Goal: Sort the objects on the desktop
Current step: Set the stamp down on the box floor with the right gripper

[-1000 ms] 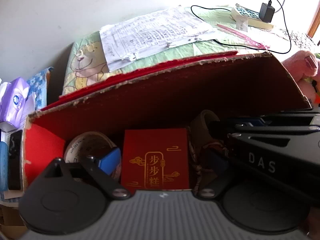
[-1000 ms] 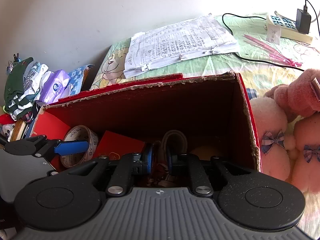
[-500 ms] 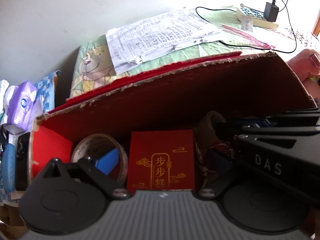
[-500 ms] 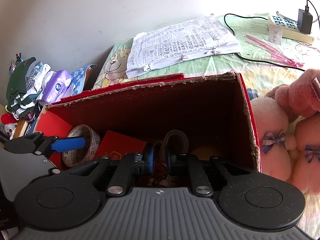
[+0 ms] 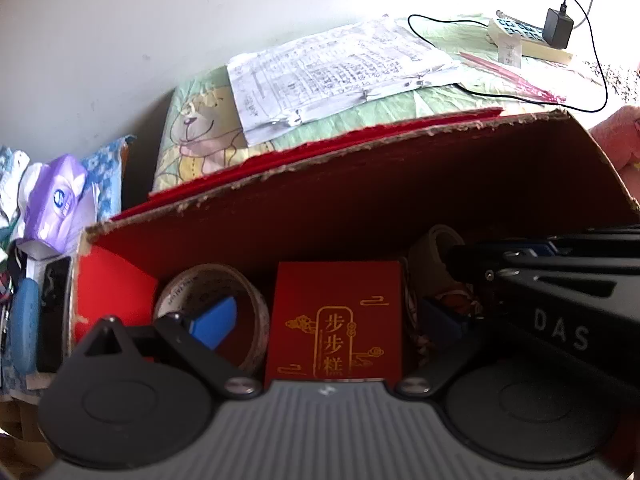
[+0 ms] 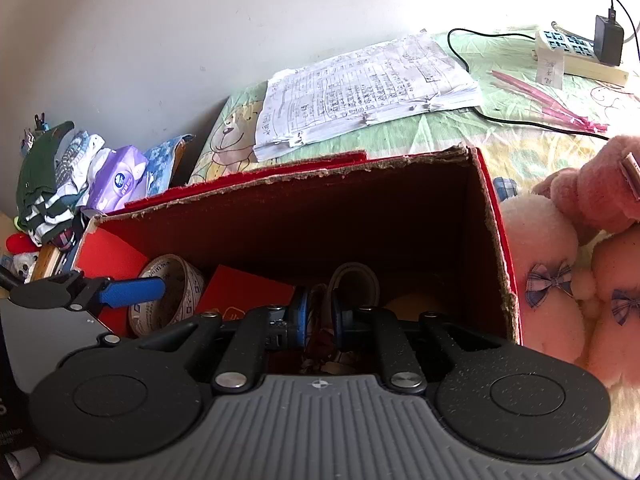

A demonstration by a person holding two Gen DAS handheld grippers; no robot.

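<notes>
White wall [image 6: 160,40] behind; desk [image 6: 460,136] under a green cartoon cloth. Red cardboard box [image 6: 360,216] fills the foreground, holding tape roll [image 5: 212,308] and red packet [image 5: 336,320]. Paper stack [image 6: 360,88], power strip [image 6: 576,56], pink plush toys [image 6: 560,264] around. Left gripper [image 5: 328,320] fingers wide, empty. Right gripper [image 6: 319,316] fingers narrow, inside the box; grip unclear.

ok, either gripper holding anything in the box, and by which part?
Left gripper: open, nothing held. Right gripper: appears closed on a reddish braided cord; which part, cannot tell.
</notes>
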